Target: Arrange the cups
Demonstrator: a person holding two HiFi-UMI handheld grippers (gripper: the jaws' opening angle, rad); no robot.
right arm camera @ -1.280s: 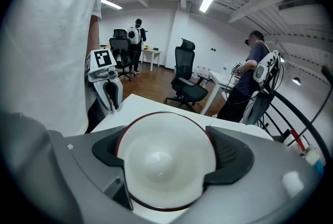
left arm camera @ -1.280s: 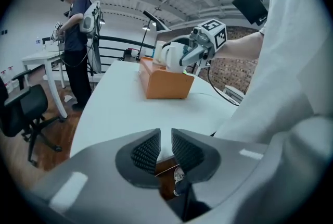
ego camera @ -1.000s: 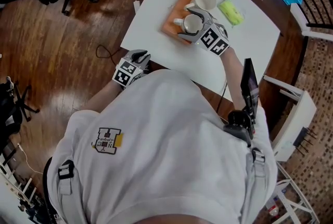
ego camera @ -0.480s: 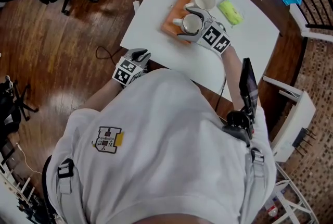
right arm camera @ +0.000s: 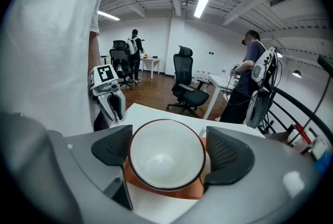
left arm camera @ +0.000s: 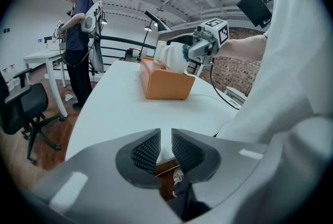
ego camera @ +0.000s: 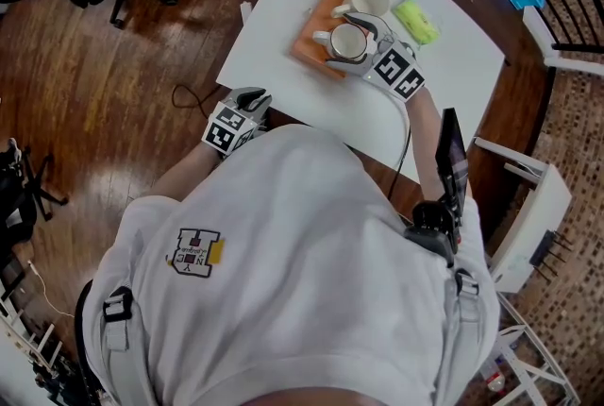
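The right gripper (right arm camera: 167, 151) had its fingers spread around a white cup (ego camera: 346, 42), one pad against each side. The cup stood mouth up between them on the orange box (ego camera: 326, 12), a second cup (ego camera: 370, 0) stood on the same box just beyond the fingertips, and a green object (ego camera: 417, 22) lay on the white table (ego camera: 302, 93) near the outer side of one finger. The left gripper (left arm camera: 166, 145) had its fingers drawn almost together, only a thin slit and nothing between them, at the table's near edge with the orange box well ahead of its fingertips.
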